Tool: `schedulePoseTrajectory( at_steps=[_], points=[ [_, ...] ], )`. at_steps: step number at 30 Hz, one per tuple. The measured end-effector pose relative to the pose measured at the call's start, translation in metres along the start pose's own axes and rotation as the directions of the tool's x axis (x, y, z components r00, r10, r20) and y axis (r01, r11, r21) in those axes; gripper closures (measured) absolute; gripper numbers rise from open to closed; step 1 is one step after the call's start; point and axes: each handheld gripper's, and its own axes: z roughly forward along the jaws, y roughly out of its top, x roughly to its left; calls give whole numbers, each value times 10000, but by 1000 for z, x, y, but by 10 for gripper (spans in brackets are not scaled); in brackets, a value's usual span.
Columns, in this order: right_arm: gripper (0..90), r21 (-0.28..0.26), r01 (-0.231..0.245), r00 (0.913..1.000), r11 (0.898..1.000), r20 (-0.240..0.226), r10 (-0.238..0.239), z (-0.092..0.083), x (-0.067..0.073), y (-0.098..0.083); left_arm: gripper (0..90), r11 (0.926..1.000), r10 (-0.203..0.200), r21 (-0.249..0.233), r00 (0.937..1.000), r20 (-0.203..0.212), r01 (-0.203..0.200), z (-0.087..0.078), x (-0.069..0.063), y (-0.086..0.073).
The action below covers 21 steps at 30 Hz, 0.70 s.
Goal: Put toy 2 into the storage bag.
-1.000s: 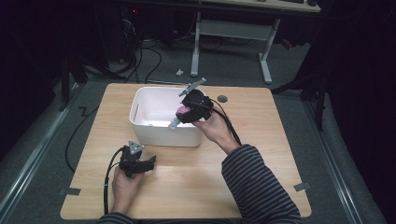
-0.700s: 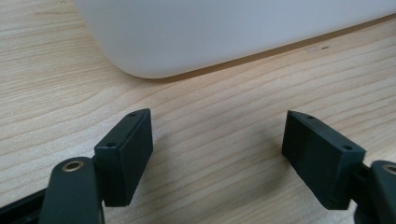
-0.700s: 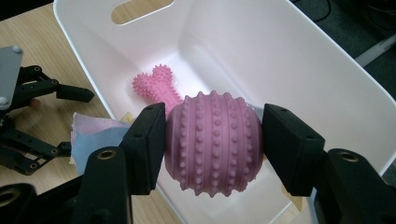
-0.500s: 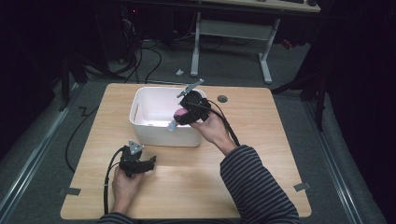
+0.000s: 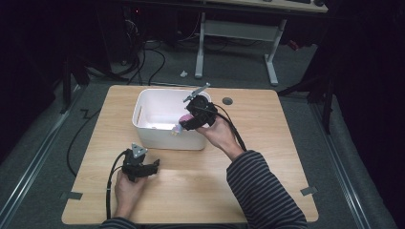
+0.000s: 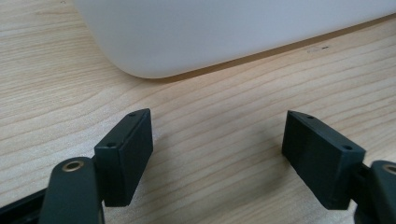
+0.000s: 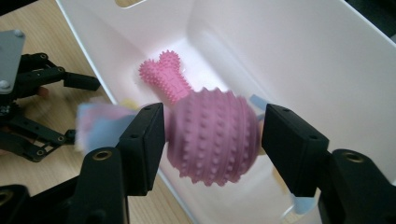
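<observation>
Right gripper (image 7: 212, 135) over the near rim of the white bin (image 5: 157, 109), jaws just been opening, a pink spiky toy (image 7: 210, 135) between the pads, a slim gap on the right pad's side, blurred pale-blue fabric (image 7: 100, 126) beyond the left pad. Left gripper (image 6: 217, 154) wide apart and bare above the wooden table (image 6: 224, 102), bin wall just ahead of the fingertips.

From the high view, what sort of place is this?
Probably a lab or workshop set up for recording, not a home. A lone wooden table stands on grey carpet, cables trail across the floor behind it, and a white-legged desk stands at the back in a dark room.
</observation>
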Motion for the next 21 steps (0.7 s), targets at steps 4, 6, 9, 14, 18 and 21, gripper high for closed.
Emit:
schedulePoseTrajectory(
  at_steps=[4,6,9,14,18,21],
  points=[
    [361,-212,24,9998,9998,204,-20,-7,-1,-2,251,10000,6,3,10000,-10,-6,0,0,0],
    [361,-288,-20,9996,9996,277,28,-11,-2,-4,251,10000,16,9,10000,-11,-16,0,0,0],
    [364,-463,-123,9991,9989,399,142,-18,-6,-10,250,10000,24,14,10000,-17,-24,0,0,0],
    [374,-839,-367,9975,9958,578,417,-33,-14,-28,250,10000,9,1,10000,-14,-9,0,0,0],
    [386,-1054,-575,9952,9928,729,654,-45,-20,-42,251,10000,9,3,10000,-13,-9,0,0,0],
    [389,-1189,-727,9931,9902,829,829,-51,-23,-51,250,10000,10,3,10000,-14,-10,0,0,0]
  ],
)
